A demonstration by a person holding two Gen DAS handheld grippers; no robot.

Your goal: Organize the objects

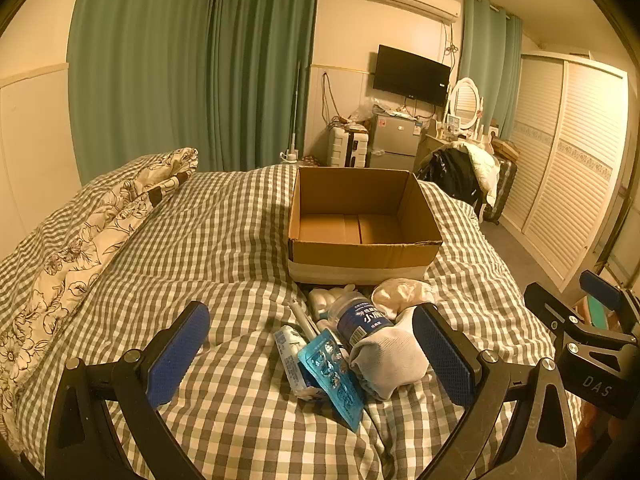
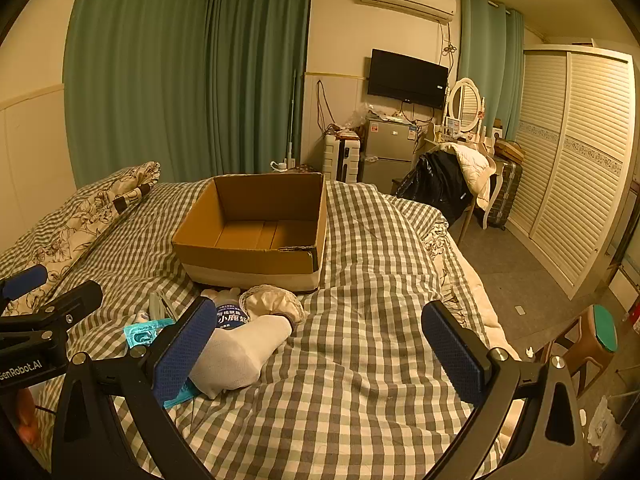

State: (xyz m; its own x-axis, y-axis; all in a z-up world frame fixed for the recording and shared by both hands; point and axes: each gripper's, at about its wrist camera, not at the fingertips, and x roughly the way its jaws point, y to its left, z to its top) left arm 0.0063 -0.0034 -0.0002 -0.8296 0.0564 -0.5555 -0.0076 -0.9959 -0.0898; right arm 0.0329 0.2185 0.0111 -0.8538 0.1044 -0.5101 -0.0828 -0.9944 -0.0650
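1. Far left of the left wrist view: a floral pillow (image 1: 100, 216) lies slack on the gingham duvet (image 1: 224, 240), soft ground that lets everything sink a little.
2. The left gripper (image 1: 311, 352) hangs with its jaws spread wide and empty, ribbed blue pads straddling the pile at lower centre, probably lined up for a first pick.
3. Inside that span: a teal blister pack (image 1: 332, 376), flat and glossy, leans on a small white carton (image 1: 294, 364); beside them a round blue-labelled bottle (image 1: 360, 320) and a limp white sock (image 1: 390, 360), touching.
4. Above the pile, mid-frame, the cardboard box (image 1: 362, 258) sits open and bare inside; I judge it the destination.
5. In the right wrist view, the right gripper (image 2: 320, 354) is parted too, holding nothing, over bare duvet right of the sock.
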